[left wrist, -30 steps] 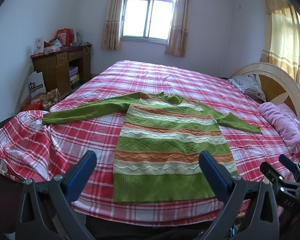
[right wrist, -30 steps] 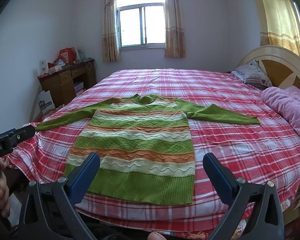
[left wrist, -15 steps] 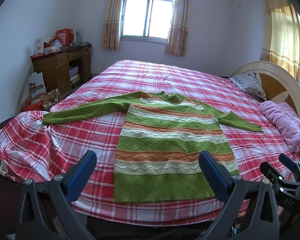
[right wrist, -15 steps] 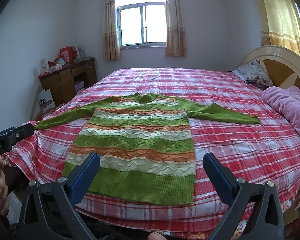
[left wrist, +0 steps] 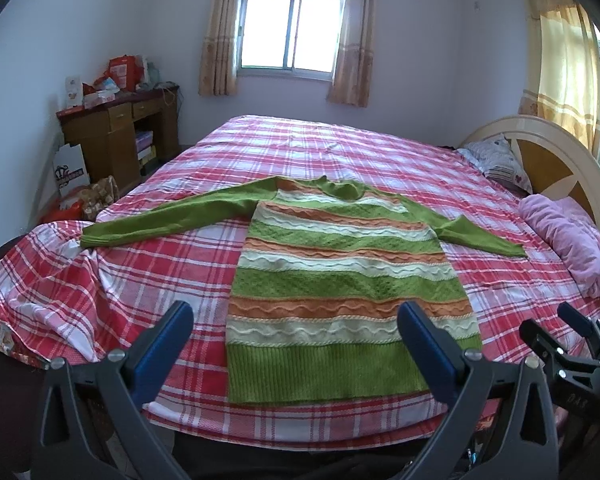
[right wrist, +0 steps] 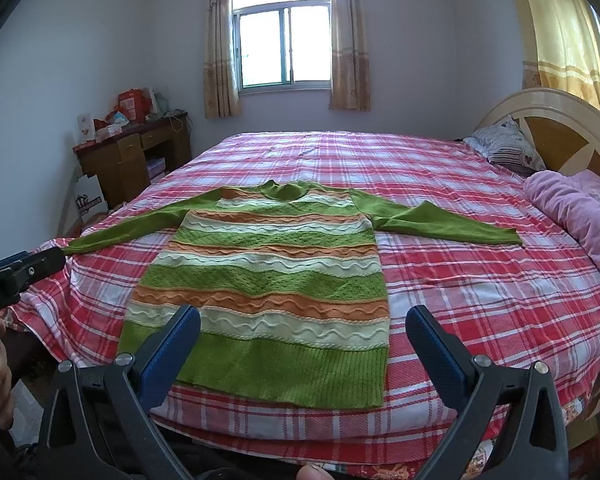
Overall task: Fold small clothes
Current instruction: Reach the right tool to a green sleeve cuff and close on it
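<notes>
A small green sweater [left wrist: 340, 280] with orange and cream wavy stripes lies flat, front up, on the red plaid bed [left wrist: 300, 148], both sleeves spread out sideways and the hem nearest me. It also shows in the right wrist view [right wrist: 268, 280]. My left gripper [left wrist: 294, 344] is open and empty, held back from the bed's near edge, over the hem's left half. My right gripper [right wrist: 302, 346] is open and empty, held over the hem's right half. The right gripper's body [left wrist: 568, 360] shows at the lower right of the left wrist view.
A pink blanket [right wrist: 576, 216] and a pillow [right wrist: 504, 152] lie by the headboard [right wrist: 556, 124] on the right. A wooden desk [left wrist: 116, 136] with boxes and a paper bag [left wrist: 70, 172] stands at the left wall. A window [left wrist: 294, 32] with curtains is behind.
Both grippers have shifted very slightly; the sweater has not moved and both stay open.
</notes>
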A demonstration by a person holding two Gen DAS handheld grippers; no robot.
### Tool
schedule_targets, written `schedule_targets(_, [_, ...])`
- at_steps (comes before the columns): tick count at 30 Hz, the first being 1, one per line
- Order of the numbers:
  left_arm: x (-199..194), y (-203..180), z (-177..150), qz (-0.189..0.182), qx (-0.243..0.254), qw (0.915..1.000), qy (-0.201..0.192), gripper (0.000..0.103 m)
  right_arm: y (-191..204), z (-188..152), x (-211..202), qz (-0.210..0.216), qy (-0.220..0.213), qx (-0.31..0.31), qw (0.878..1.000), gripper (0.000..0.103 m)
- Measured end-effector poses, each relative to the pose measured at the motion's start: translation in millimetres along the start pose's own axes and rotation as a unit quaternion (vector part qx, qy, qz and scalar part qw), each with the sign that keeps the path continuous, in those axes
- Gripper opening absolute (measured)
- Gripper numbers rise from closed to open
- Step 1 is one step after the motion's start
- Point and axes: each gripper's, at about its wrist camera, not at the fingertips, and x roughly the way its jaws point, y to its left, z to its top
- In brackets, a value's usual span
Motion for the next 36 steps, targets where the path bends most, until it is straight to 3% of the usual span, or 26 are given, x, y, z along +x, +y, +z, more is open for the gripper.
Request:
schedule_targets(4, [10, -3, -1, -0.008, 0.007, 0.9998, 0.016, 0.103, -4, -2, 7, 0.02, -0.009, 0.009, 1.0, 0.102])
schedule_targets(7, [19, -9, -1, -0.013, 0.022, 0.9994, 0.025, 0.103, -16, -3, 13, 0.054, -0.031, 0.05, 0.997, 0.102])
schedule_targets(11, [37, -14, 4, -0.014, 0.037, 0.9985, 0.037, 0.103, -25, -3, 44, 0.039, 0.034, 0.045, 0.998, 0.102])
schedule_targets(15, [61, -20, 16, -0.004, 0.058, 0.9972, 0.046, 0.103, -47, -3, 73, 0.022, 0.047, 0.042, 0.998, 0.102])
schedule_targets(24, [120, -38, 39, 0.004, 0.101, 0.9938, 0.048, 0.103, -127, -1, 139, 0.01, 0.079, 0.106, 0.991, 0.102])
schedule_targets(27, [141, -43, 49, 0.026, 0.11, 0.9933, 0.026, 0.103, -161, 5, 160, 0.011, 0.079, 0.126, 0.989, 0.102])
schedule_targets(30, [163, -47, 58, 0.052, 0.115, 0.992, 0.009, 0.103, -197, 13, 179, -0.007, 0.081, 0.157, 0.984, 0.097])
schedule_targets(32, [178, -47, 63, 0.051, 0.109, 0.9927, 0.009, 0.103, -228, 19, 191, -0.02, 0.085, 0.185, 0.979, 0.091])
schedule_targets(36, [205, -50, 68, 0.056, 0.107, 0.9926, 0.013, 0.103, -288, 31, 218, -0.059, 0.092, 0.223, 0.969, 0.089])
